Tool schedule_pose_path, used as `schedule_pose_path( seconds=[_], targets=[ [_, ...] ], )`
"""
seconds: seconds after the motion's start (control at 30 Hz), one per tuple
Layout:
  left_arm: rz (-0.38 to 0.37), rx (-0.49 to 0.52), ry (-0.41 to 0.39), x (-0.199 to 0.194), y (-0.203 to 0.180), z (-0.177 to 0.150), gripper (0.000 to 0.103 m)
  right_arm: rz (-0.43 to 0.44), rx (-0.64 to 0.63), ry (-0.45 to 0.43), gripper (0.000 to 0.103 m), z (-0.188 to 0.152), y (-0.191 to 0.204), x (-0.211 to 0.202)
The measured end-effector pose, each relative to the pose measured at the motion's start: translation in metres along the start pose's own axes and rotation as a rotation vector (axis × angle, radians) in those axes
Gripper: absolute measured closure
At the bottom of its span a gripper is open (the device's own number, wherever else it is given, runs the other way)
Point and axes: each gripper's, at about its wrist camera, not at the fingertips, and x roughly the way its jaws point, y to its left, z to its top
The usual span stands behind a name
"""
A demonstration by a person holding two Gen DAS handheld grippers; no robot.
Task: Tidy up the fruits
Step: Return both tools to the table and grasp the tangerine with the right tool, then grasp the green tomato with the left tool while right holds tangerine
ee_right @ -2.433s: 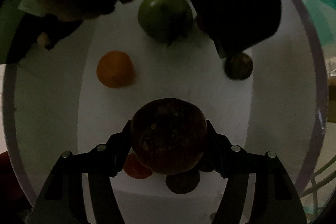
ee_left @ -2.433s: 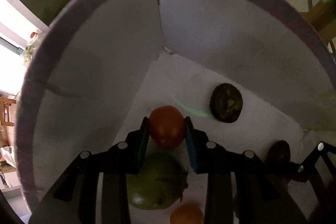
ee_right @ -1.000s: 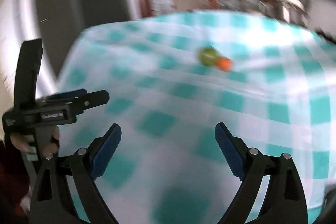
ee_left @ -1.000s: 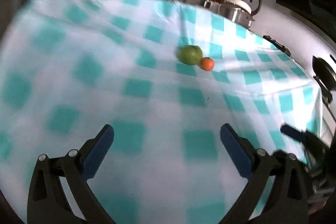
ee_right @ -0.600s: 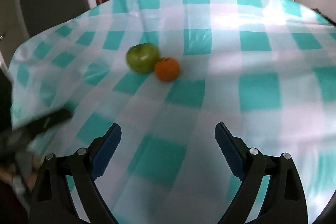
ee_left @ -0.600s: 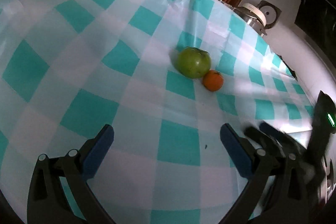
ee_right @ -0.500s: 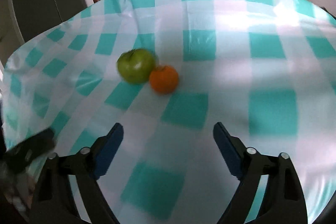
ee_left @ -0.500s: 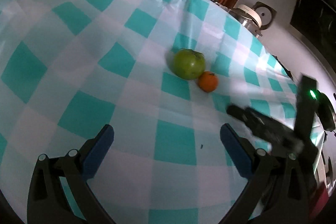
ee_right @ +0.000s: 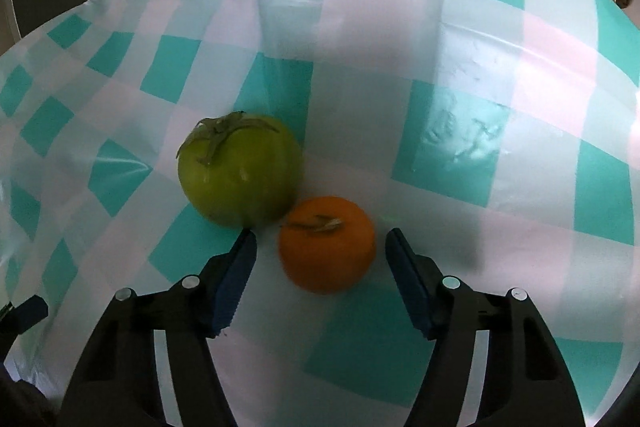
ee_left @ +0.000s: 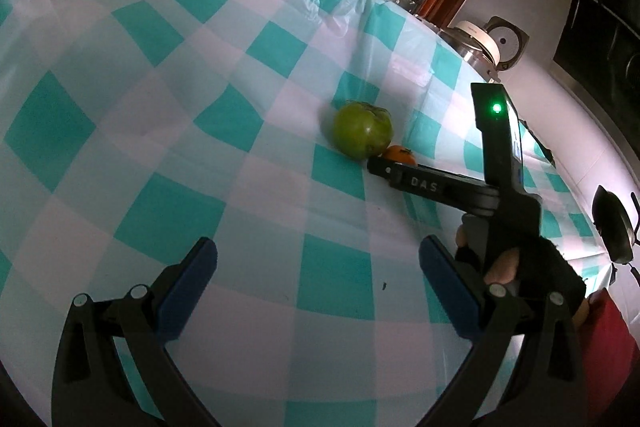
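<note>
Right gripper (ee_right: 320, 259), lower centre of the frame, jaws closing around the orange fruit (ee_right: 327, 243) but not yet touching. Keep the left finger (ee_right: 236, 279) clear of the touching green tomato (ee_right: 240, 173). Left gripper (ee_left: 316, 287) hangs wide, empty.

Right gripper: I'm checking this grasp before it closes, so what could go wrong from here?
The right gripper is closing around the orange fruit, pads not yet touching. Its left finger sits very near the green tomato, which touches the orange fruit, so closing may nudge the tomato and set it rolling. The round fruit could also slip out forwards, since the pads sit beside its near half.
</note>
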Motion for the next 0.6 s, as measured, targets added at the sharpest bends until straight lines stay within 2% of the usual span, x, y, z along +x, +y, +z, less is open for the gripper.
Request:
schedule_pose_path(
  seconds=[0.03,0.13,0.33,0.4,0.5,0.6],
  targets=[
    [0.001,0.000,-0.001,0.000,0.000,0.000,0.002,-0.027,0.012,0.000,0.058,-0.002,0.000,-0.003],
    [0.004,-0.005,-0.001,-0.001,0.001,0.000,0.002,0.024,0.108,-0.013,0.059,-0.021,-0.007,-0.021],
    [0.011,0.006,0.017,0.000,-0.001,-0.001,0.002,0.010,0.267,-0.094,0.059,-0.078,-0.016,-0.067],
    [0.009,0.013,0.040,0.004,-0.002,-0.001,0.002,0.034,0.337,-0.124,0.059,-0.093,-0.025,-0.076],
    [0.005,0.009,0.086,0.009,-0.002,-0.002,0.002,0.058,0.409,-0.156,0.058,-0.099,-0.035,-0.083],
    [0.036,0.020,0.114,0.019,-0.006,0.002,0.002,0.129,0.474,-0.142,0.058,-0.100,-0.049,-0.079]
  ],
)
